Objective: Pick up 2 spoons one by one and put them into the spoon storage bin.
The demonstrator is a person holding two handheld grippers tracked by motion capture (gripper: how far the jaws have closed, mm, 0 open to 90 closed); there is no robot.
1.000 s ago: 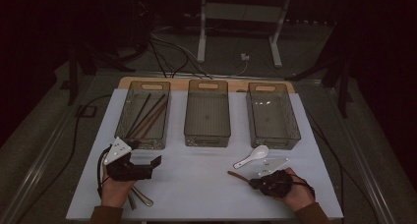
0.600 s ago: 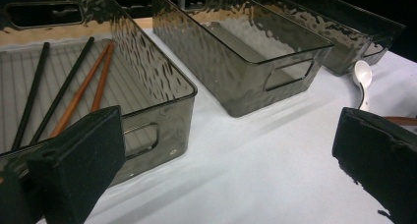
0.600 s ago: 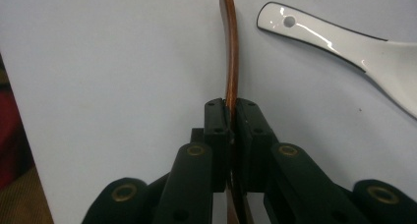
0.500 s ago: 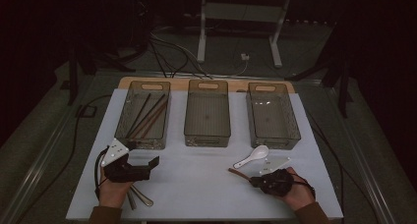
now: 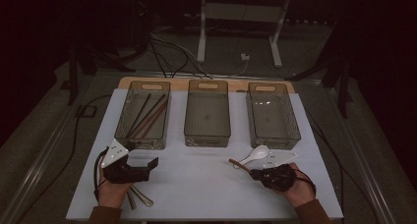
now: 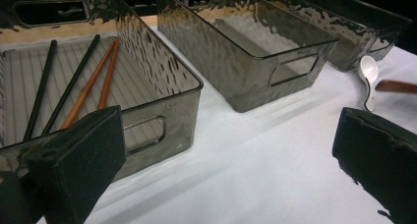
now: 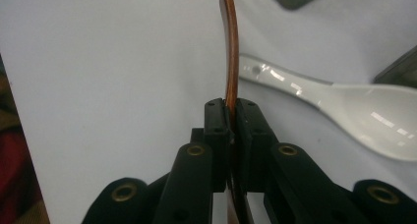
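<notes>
My right gripper [image 5: 254, 173] [image 7: 231, 108] rests near the table's front right, shut on the thin brown handle of a spoon [image 5: 238, 164] [image 7: 229, 47]. That handle sticks out to the left beyond the jaws and shows far off as the brown spoon [image 6: 396, 86]. A white ceramic spoon [image 5: 256, 155] [image 7: 366, 106] [image 6: 368, 74] lies on the white table just behind it. At the front left, my left gripper [image 5: 143, 162] [image 6: 226, 150] stands open over bare table with nothing between its pads.
Three smoky clear bins stand in a row at the back: left bin [image 5: 142, 142] [image 6: 162, 130] with several chopsticks [image 5: 147, 117] [image 6: 88, 89], middle bin [image 5: 207, 138] [image 6: 295, 69] and right bin [image 5: 273, 140]. Metal cutlery [image 5: 141, 198] lies under the left hand.
</notes>
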